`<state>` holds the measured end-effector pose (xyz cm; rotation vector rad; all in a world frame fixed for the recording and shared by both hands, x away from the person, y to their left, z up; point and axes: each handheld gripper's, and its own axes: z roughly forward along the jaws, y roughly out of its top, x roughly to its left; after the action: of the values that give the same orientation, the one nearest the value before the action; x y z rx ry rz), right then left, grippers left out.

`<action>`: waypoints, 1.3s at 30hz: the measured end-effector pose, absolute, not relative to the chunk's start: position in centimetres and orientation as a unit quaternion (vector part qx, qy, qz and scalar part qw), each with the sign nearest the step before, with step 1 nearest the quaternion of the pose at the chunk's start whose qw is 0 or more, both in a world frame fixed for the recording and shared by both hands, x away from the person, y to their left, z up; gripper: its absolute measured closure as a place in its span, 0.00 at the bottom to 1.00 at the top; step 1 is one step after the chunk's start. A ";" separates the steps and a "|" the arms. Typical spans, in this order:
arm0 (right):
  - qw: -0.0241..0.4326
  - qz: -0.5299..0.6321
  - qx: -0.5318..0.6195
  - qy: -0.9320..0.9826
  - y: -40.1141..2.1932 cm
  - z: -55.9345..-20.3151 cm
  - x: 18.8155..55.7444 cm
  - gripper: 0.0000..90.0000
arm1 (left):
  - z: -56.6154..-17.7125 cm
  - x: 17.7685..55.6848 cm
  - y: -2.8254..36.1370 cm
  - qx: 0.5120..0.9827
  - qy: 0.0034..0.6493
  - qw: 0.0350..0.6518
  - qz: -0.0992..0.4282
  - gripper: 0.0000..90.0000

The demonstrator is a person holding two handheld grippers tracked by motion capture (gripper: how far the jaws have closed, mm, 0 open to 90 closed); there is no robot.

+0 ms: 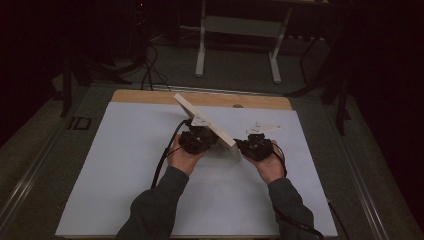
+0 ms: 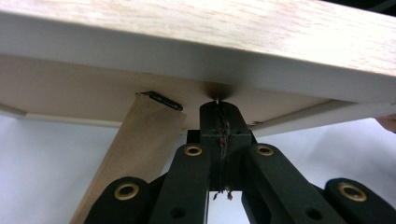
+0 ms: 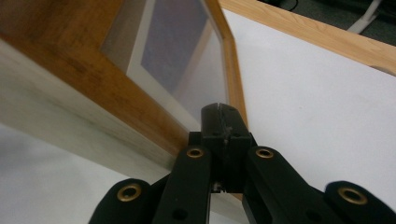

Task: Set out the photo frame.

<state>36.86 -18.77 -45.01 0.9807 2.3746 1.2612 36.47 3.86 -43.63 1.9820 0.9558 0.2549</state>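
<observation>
Propping a wooden picture frame (image 1: 210,127) on edge at mid-counter (image 1: 125,190), tilted between both tools. Left hand-held gripper (image 1: 204,134) clenched with nothing between its jaws, tips against the frame's back beside the fold-out stand leg (image 2: 140,149). Right hand-held gripper (image 1: 243,146) likewise clenched and empty, tips at the glazed front's lower corner. Probably midway: frame raised, leg swung out, yet not standing unaided.

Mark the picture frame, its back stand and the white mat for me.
picture frame (image 1: 212,126), high view, pale top edge of the tilted frame.
back stand (image 2: 140,144), left gripper view, flat brown face of the prop.
white mat (image 1: 125,170), high view, bare area left of the hands.
</observation>
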 end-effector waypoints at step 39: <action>0.132 0.438 0.320 0.830 -18.4 -44.8 36.0 1.00 | -43.9 35.9 3.3 0.823 0.348 0.439 0.095 1.00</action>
<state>35.98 -18.40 -44.79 0.9277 2.4083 1.2703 35.90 3.26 -43.89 2.0460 0.8642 0.2349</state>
